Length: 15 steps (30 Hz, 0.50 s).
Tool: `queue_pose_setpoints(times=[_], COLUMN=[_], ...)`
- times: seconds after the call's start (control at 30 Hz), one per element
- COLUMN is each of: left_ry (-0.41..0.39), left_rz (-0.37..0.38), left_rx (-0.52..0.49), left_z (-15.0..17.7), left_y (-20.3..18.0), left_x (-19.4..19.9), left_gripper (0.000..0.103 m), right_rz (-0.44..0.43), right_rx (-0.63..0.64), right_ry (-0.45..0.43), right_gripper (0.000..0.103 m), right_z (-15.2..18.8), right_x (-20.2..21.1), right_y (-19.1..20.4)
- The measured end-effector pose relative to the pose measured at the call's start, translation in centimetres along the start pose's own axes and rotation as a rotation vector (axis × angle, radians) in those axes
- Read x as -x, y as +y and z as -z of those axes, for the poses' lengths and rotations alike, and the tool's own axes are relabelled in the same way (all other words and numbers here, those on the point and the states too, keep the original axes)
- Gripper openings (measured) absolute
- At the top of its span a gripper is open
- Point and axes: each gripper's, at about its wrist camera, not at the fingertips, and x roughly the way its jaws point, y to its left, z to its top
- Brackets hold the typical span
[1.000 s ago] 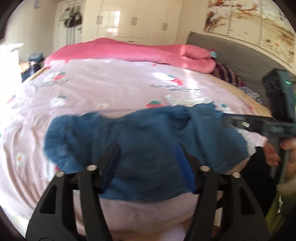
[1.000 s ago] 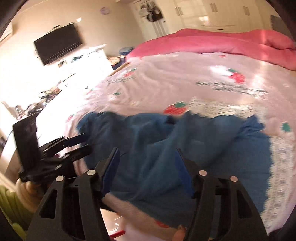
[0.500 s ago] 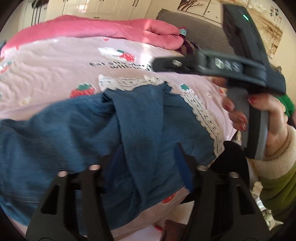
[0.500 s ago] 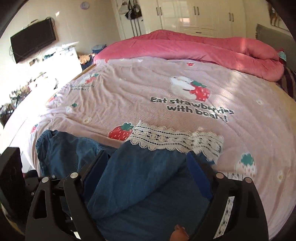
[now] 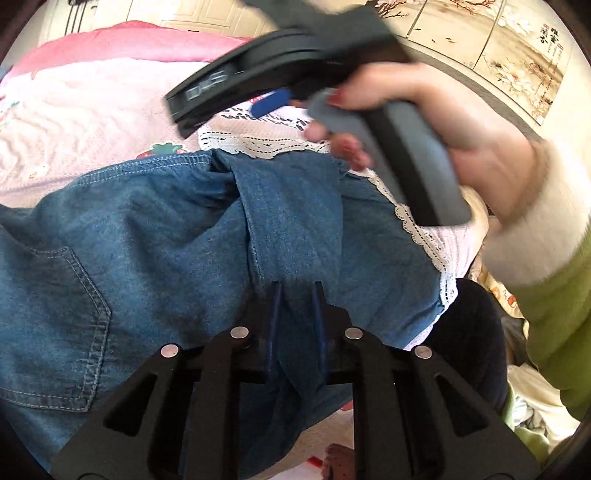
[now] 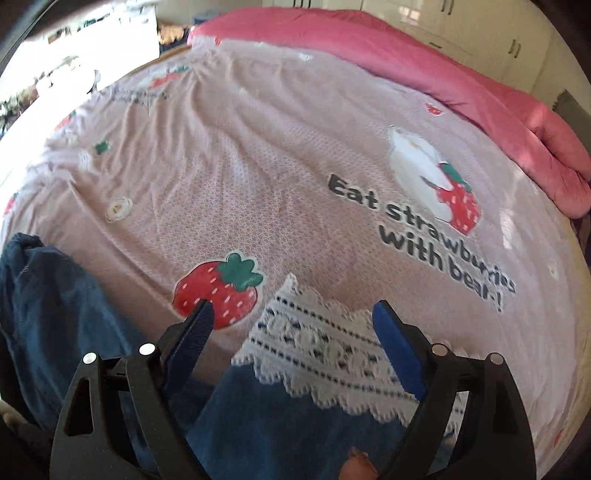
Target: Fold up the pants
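Blue denim pants (image 5: 155, 236) with a white lace hem (image 5: 417, 229) lie crumpled at the near edge of the bed. My left gripper (image 5: 295, 291) is shut on a raised fold of the denim. My right gripper (image 6: 291, 314) is open and empty above the lace hem (image 6: 325, 350), with denim (image 6: 266, 424) beneath it. In the left wrist view the right gripper (image 5: 273, 81) is held by a hand above the far side of the pants.
The pink strawberry-print bedspread (image 6: 258, 166) stretches away beyond the pants. A rolled pink quilt (image 6: 480, 96) lies along the far side. White wardrobes (image 6: 461, 22) stand behind. The bed's near edge (image 5: 458, 295) drops off on the right.
My left gripper has closed on a fold of the denim. My right gripper has moved forward over the lace hem and stays open.
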Motion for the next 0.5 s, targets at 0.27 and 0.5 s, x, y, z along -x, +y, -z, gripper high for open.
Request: queue_pose_setpoints(times=[0.27,0.5], left_ry=[-0.001,-0.007], left_rz=[0.001,-0.011], left_rx=[0.013,-0.004], left_z=[0.1,-0.1], left_y=[0.6,1.0], left_x=[0.3,-0.2], left_gripper=[0.010,0.010], right_rz=[0.012,-0.115], right_rx=[0.047,-0.177], right_ry=[0.103,-0.129], right_gripper=[0.014,0.008], right_z=[-0.6,2.6], right_x=[-2.6,6.0], right_y=[0.2,-6.0])
